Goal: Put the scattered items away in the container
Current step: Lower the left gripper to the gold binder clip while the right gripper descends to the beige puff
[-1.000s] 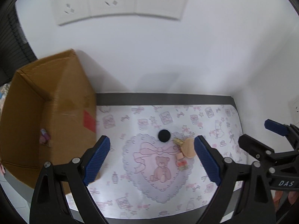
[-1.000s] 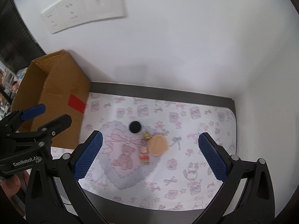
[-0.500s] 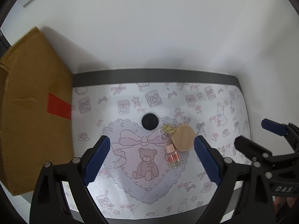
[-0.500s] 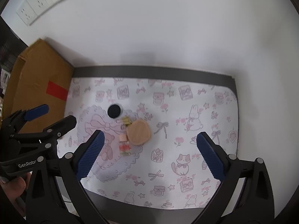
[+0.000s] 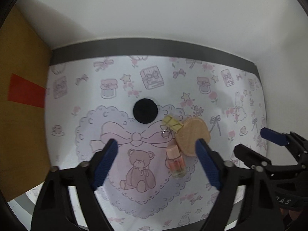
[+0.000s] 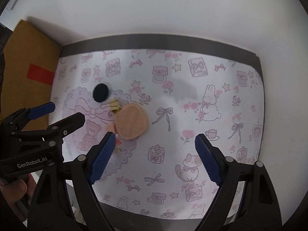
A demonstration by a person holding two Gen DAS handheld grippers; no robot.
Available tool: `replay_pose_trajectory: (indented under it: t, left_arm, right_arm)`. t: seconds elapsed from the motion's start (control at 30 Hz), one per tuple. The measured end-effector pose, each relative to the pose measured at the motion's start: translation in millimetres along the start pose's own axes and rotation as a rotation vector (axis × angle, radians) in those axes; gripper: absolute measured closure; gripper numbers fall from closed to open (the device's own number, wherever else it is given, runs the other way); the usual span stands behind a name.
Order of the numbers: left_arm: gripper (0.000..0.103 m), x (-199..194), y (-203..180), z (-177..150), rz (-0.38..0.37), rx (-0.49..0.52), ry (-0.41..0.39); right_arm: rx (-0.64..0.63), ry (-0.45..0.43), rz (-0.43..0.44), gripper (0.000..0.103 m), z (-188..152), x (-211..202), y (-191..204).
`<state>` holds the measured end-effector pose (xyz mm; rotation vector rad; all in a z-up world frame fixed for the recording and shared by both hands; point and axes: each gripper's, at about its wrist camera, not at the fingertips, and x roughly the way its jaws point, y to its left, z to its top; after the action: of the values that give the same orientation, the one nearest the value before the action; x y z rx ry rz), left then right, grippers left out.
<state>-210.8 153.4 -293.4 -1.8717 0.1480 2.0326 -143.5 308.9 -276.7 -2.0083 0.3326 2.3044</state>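
A black round disc (image 5: pixel 145 110) (image 6: pixel 100 92), a yellow clip with a metal ring (image 5: pixel 172 124) (image 6: pixel 115 105), a tan round wooden piece (image 5: pixel 193 135) (image 6: pixel 131 121) and a small pink-capped bottle (image 5: pixel 176 162) lie together on the patterned mat (image 5: pixel 221 100). The cardboard box (image 5: pixel 21 105) (image 6: pixel 28 61) stands at the left. My left gripper (image 5: pixel 156 163) is open and empty, just above the mat in front of the bottle. My right gripper (image 6: pixel 155 155) is open and empty, to the right of the wooden piece.
A white wall rises behind the mat and at the right. A dark table strip (image 5: pixel 154 45) runs along the back. Each gripper shows in the other's view: the right one (image 5: pixel 269 154) and the left one (image 6: pixel 38 127).
Both grippers have moved down and forward toward the cluster of items; the items look larger. The box has slid toward the left edge of both views. Both stay open.
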Motion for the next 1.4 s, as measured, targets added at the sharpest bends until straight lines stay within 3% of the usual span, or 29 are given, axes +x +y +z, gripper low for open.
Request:
replay_pose_trajectory:
  t: [0.17, 0.4, 0.67, 0.9, 0.93, 0.97, 1.0, 1.4]
  left_arm:
    - [0.040, 21, -6, 5, -0.027, 0.008, 0.037]
    - [0.062, 47, -8, 9, -0.056, 0.003, 0.084]
    - [0.075, 58, -8, 13, -0.091, -0.009, 0.091]
    - [0.078, 60, -6, 21, -0.123, -0.019, 0.091]
    - [0.083, 60, -6, 21, -0.123, -0.018, 0.090]
    - [0.098, 59, -5, 22, -0.123, -0.020, 0.088]
    - [0.101, 59, -5, 23, -0.128, -0.022, 0.091]
    - [0.103, 55, 5, 24, -0.146, -0.040, 0.079]
  right_arm:
    - [0.005, 0.047, -0.002, 0.027, 4, 24, -5]
    - [-0.002, 0.087, 0.013, 0.034, 9, 46, 0]
    - [-0.020, 0.130, 0.033, 0.039, 15, 71, 14]
    - [-0.027, 0.149, 0.037, 0.039, 21, 83, 23]
    - [-0.027, 0.151, 0.038, 0.040, 22, 84, 24]
    - [-0.028, 0.153, 0.039, 0.042, 23, 85, 25]
    - [-0.029, 0.154, 0.040, 0.043, 23, 86, 26]
    - [-0.017, 0.150, 0.059, 0.088, 28, 88, 34]
